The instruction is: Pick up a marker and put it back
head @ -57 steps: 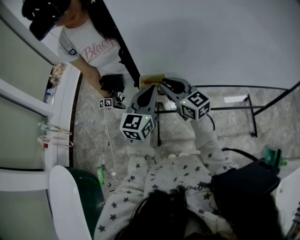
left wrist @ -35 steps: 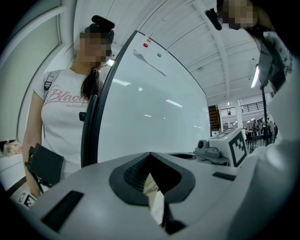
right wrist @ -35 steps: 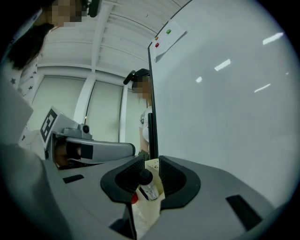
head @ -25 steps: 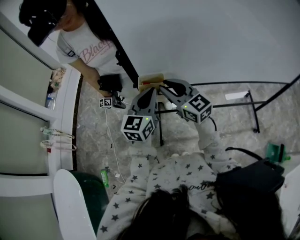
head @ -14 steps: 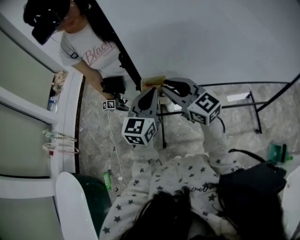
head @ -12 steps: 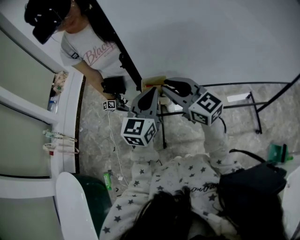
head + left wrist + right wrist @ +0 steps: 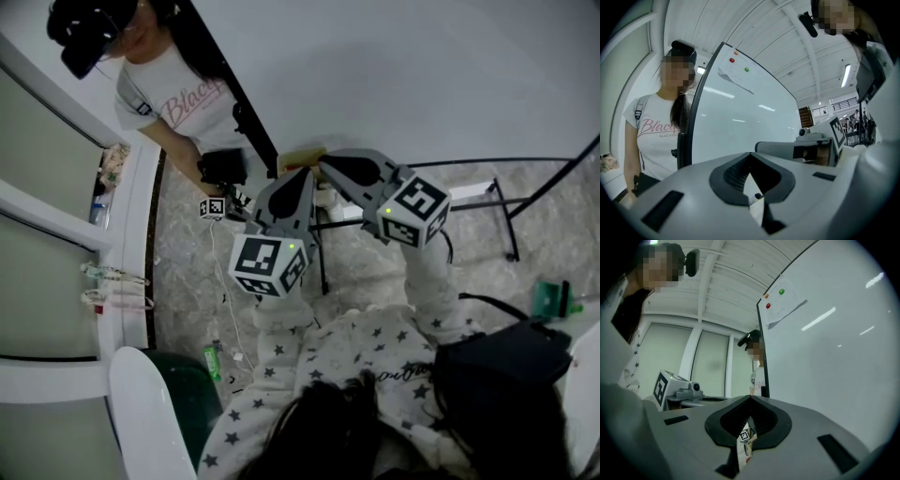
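A whiteboard (image 7: 422,66) fills the view above a marbled floor (image 7: 375,272), with a person in a white T-shirt (image 7: 178,98) standing at its edge. My right gripper (image 7: 750,400) has just been closing; its jaws meet with nothing between them. My left gripper (image 7: 750,157) is closed and empty too. Both tips sit near a tan tray (image 7: 302,156) on the board's edge. I can't pick out the marker.

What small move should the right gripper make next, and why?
Probably open the right gripper and ease toward the tan tray at the whiteboard: its jaws have just closed together on nothing, so no marker is held yet.
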A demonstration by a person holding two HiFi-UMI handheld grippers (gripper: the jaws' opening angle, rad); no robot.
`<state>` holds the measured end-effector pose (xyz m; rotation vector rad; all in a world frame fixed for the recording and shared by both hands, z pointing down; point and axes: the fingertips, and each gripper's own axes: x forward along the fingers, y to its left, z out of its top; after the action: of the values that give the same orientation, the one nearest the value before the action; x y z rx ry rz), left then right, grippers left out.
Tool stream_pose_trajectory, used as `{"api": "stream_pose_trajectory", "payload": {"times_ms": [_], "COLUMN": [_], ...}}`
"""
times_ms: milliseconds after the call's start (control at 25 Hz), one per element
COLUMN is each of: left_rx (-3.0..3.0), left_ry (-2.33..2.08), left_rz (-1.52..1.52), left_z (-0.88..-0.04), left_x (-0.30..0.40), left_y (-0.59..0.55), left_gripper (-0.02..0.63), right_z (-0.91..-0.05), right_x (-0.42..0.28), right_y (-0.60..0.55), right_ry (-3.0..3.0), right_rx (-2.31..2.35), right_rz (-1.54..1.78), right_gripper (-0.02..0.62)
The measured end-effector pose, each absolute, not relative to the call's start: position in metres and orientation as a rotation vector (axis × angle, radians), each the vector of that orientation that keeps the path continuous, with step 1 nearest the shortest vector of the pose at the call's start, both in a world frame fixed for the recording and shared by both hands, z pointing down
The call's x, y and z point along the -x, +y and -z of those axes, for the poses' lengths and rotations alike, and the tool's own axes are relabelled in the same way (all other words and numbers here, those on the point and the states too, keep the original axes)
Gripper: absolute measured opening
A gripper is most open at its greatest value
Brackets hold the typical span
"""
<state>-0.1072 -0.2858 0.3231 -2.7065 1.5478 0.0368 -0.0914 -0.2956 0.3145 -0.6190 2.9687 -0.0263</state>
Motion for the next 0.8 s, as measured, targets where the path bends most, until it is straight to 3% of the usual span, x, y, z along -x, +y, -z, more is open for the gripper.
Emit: {"api": "stream_pose_trajectory", "payload": {"times_ms": [800], "left_rx": [2.747], "left_ry": [1.49], "left_rz": [-0.056], "left_z": [-0.317], "left_x": [0.095], "left_y": [-0.283], "left_gripper": [0.002], "right_z": [-0.309], "right_x": [0.081], "right_y": [-0.295], "right_ry": [2.922], "right_rx": [0.571], "right_rz": [0.061], "right_gripper": [0.006]}}
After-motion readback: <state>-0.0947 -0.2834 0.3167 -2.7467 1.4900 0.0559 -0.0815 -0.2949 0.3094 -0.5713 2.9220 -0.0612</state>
